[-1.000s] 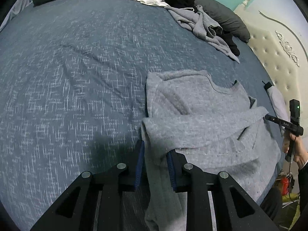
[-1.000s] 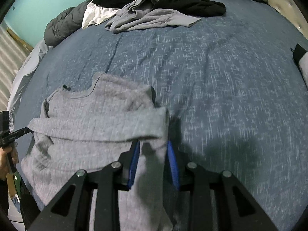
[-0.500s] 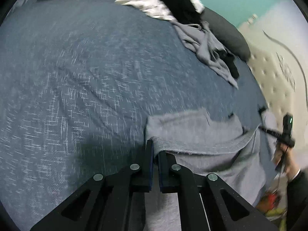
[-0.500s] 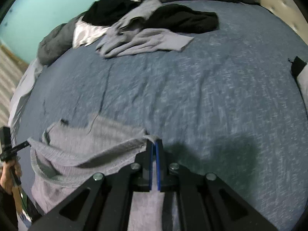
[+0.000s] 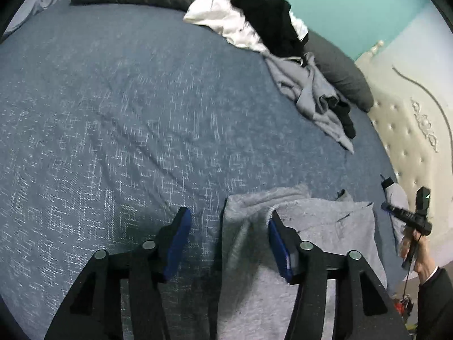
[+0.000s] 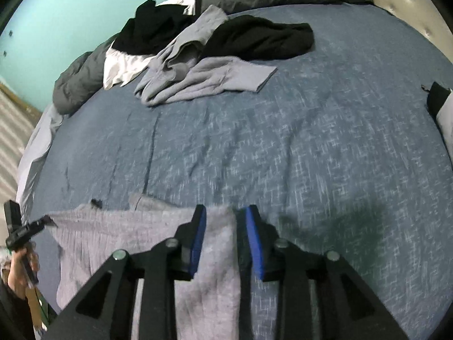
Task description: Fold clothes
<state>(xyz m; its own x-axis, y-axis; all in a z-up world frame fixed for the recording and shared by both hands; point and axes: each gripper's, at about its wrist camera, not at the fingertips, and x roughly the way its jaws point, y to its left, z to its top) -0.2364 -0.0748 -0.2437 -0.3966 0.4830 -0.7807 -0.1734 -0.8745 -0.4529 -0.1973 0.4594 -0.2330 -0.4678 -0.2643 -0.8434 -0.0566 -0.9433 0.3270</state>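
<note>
Left wrist view: left gripper (image 5: 226, 236) is held wide open, nothing gripped, over the near corner of the grey sweater (image 5: 320, 226) folded on the blue bedspread (image 5: 127, 113); the headboard (image 5: 410, 130) is shown only here.

Right wrist view: right gripper (image 6: 225, 236) is parted, empty, astride the sweater's edge. Unfolded clothes pile (image 6: 203, 56) is seen whole. Edges should be aligned before pressing flat.

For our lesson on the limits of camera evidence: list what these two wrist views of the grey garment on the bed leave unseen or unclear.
- Grey garment: its near part is hidden by the left gripper and cut off by the bottom edge.
- Right wrist view: the same, behind the right gripper.
- Clothes pile: the garments overlap, so their count is unclear.
- Bedspread: motion-blurred weave.
</note>
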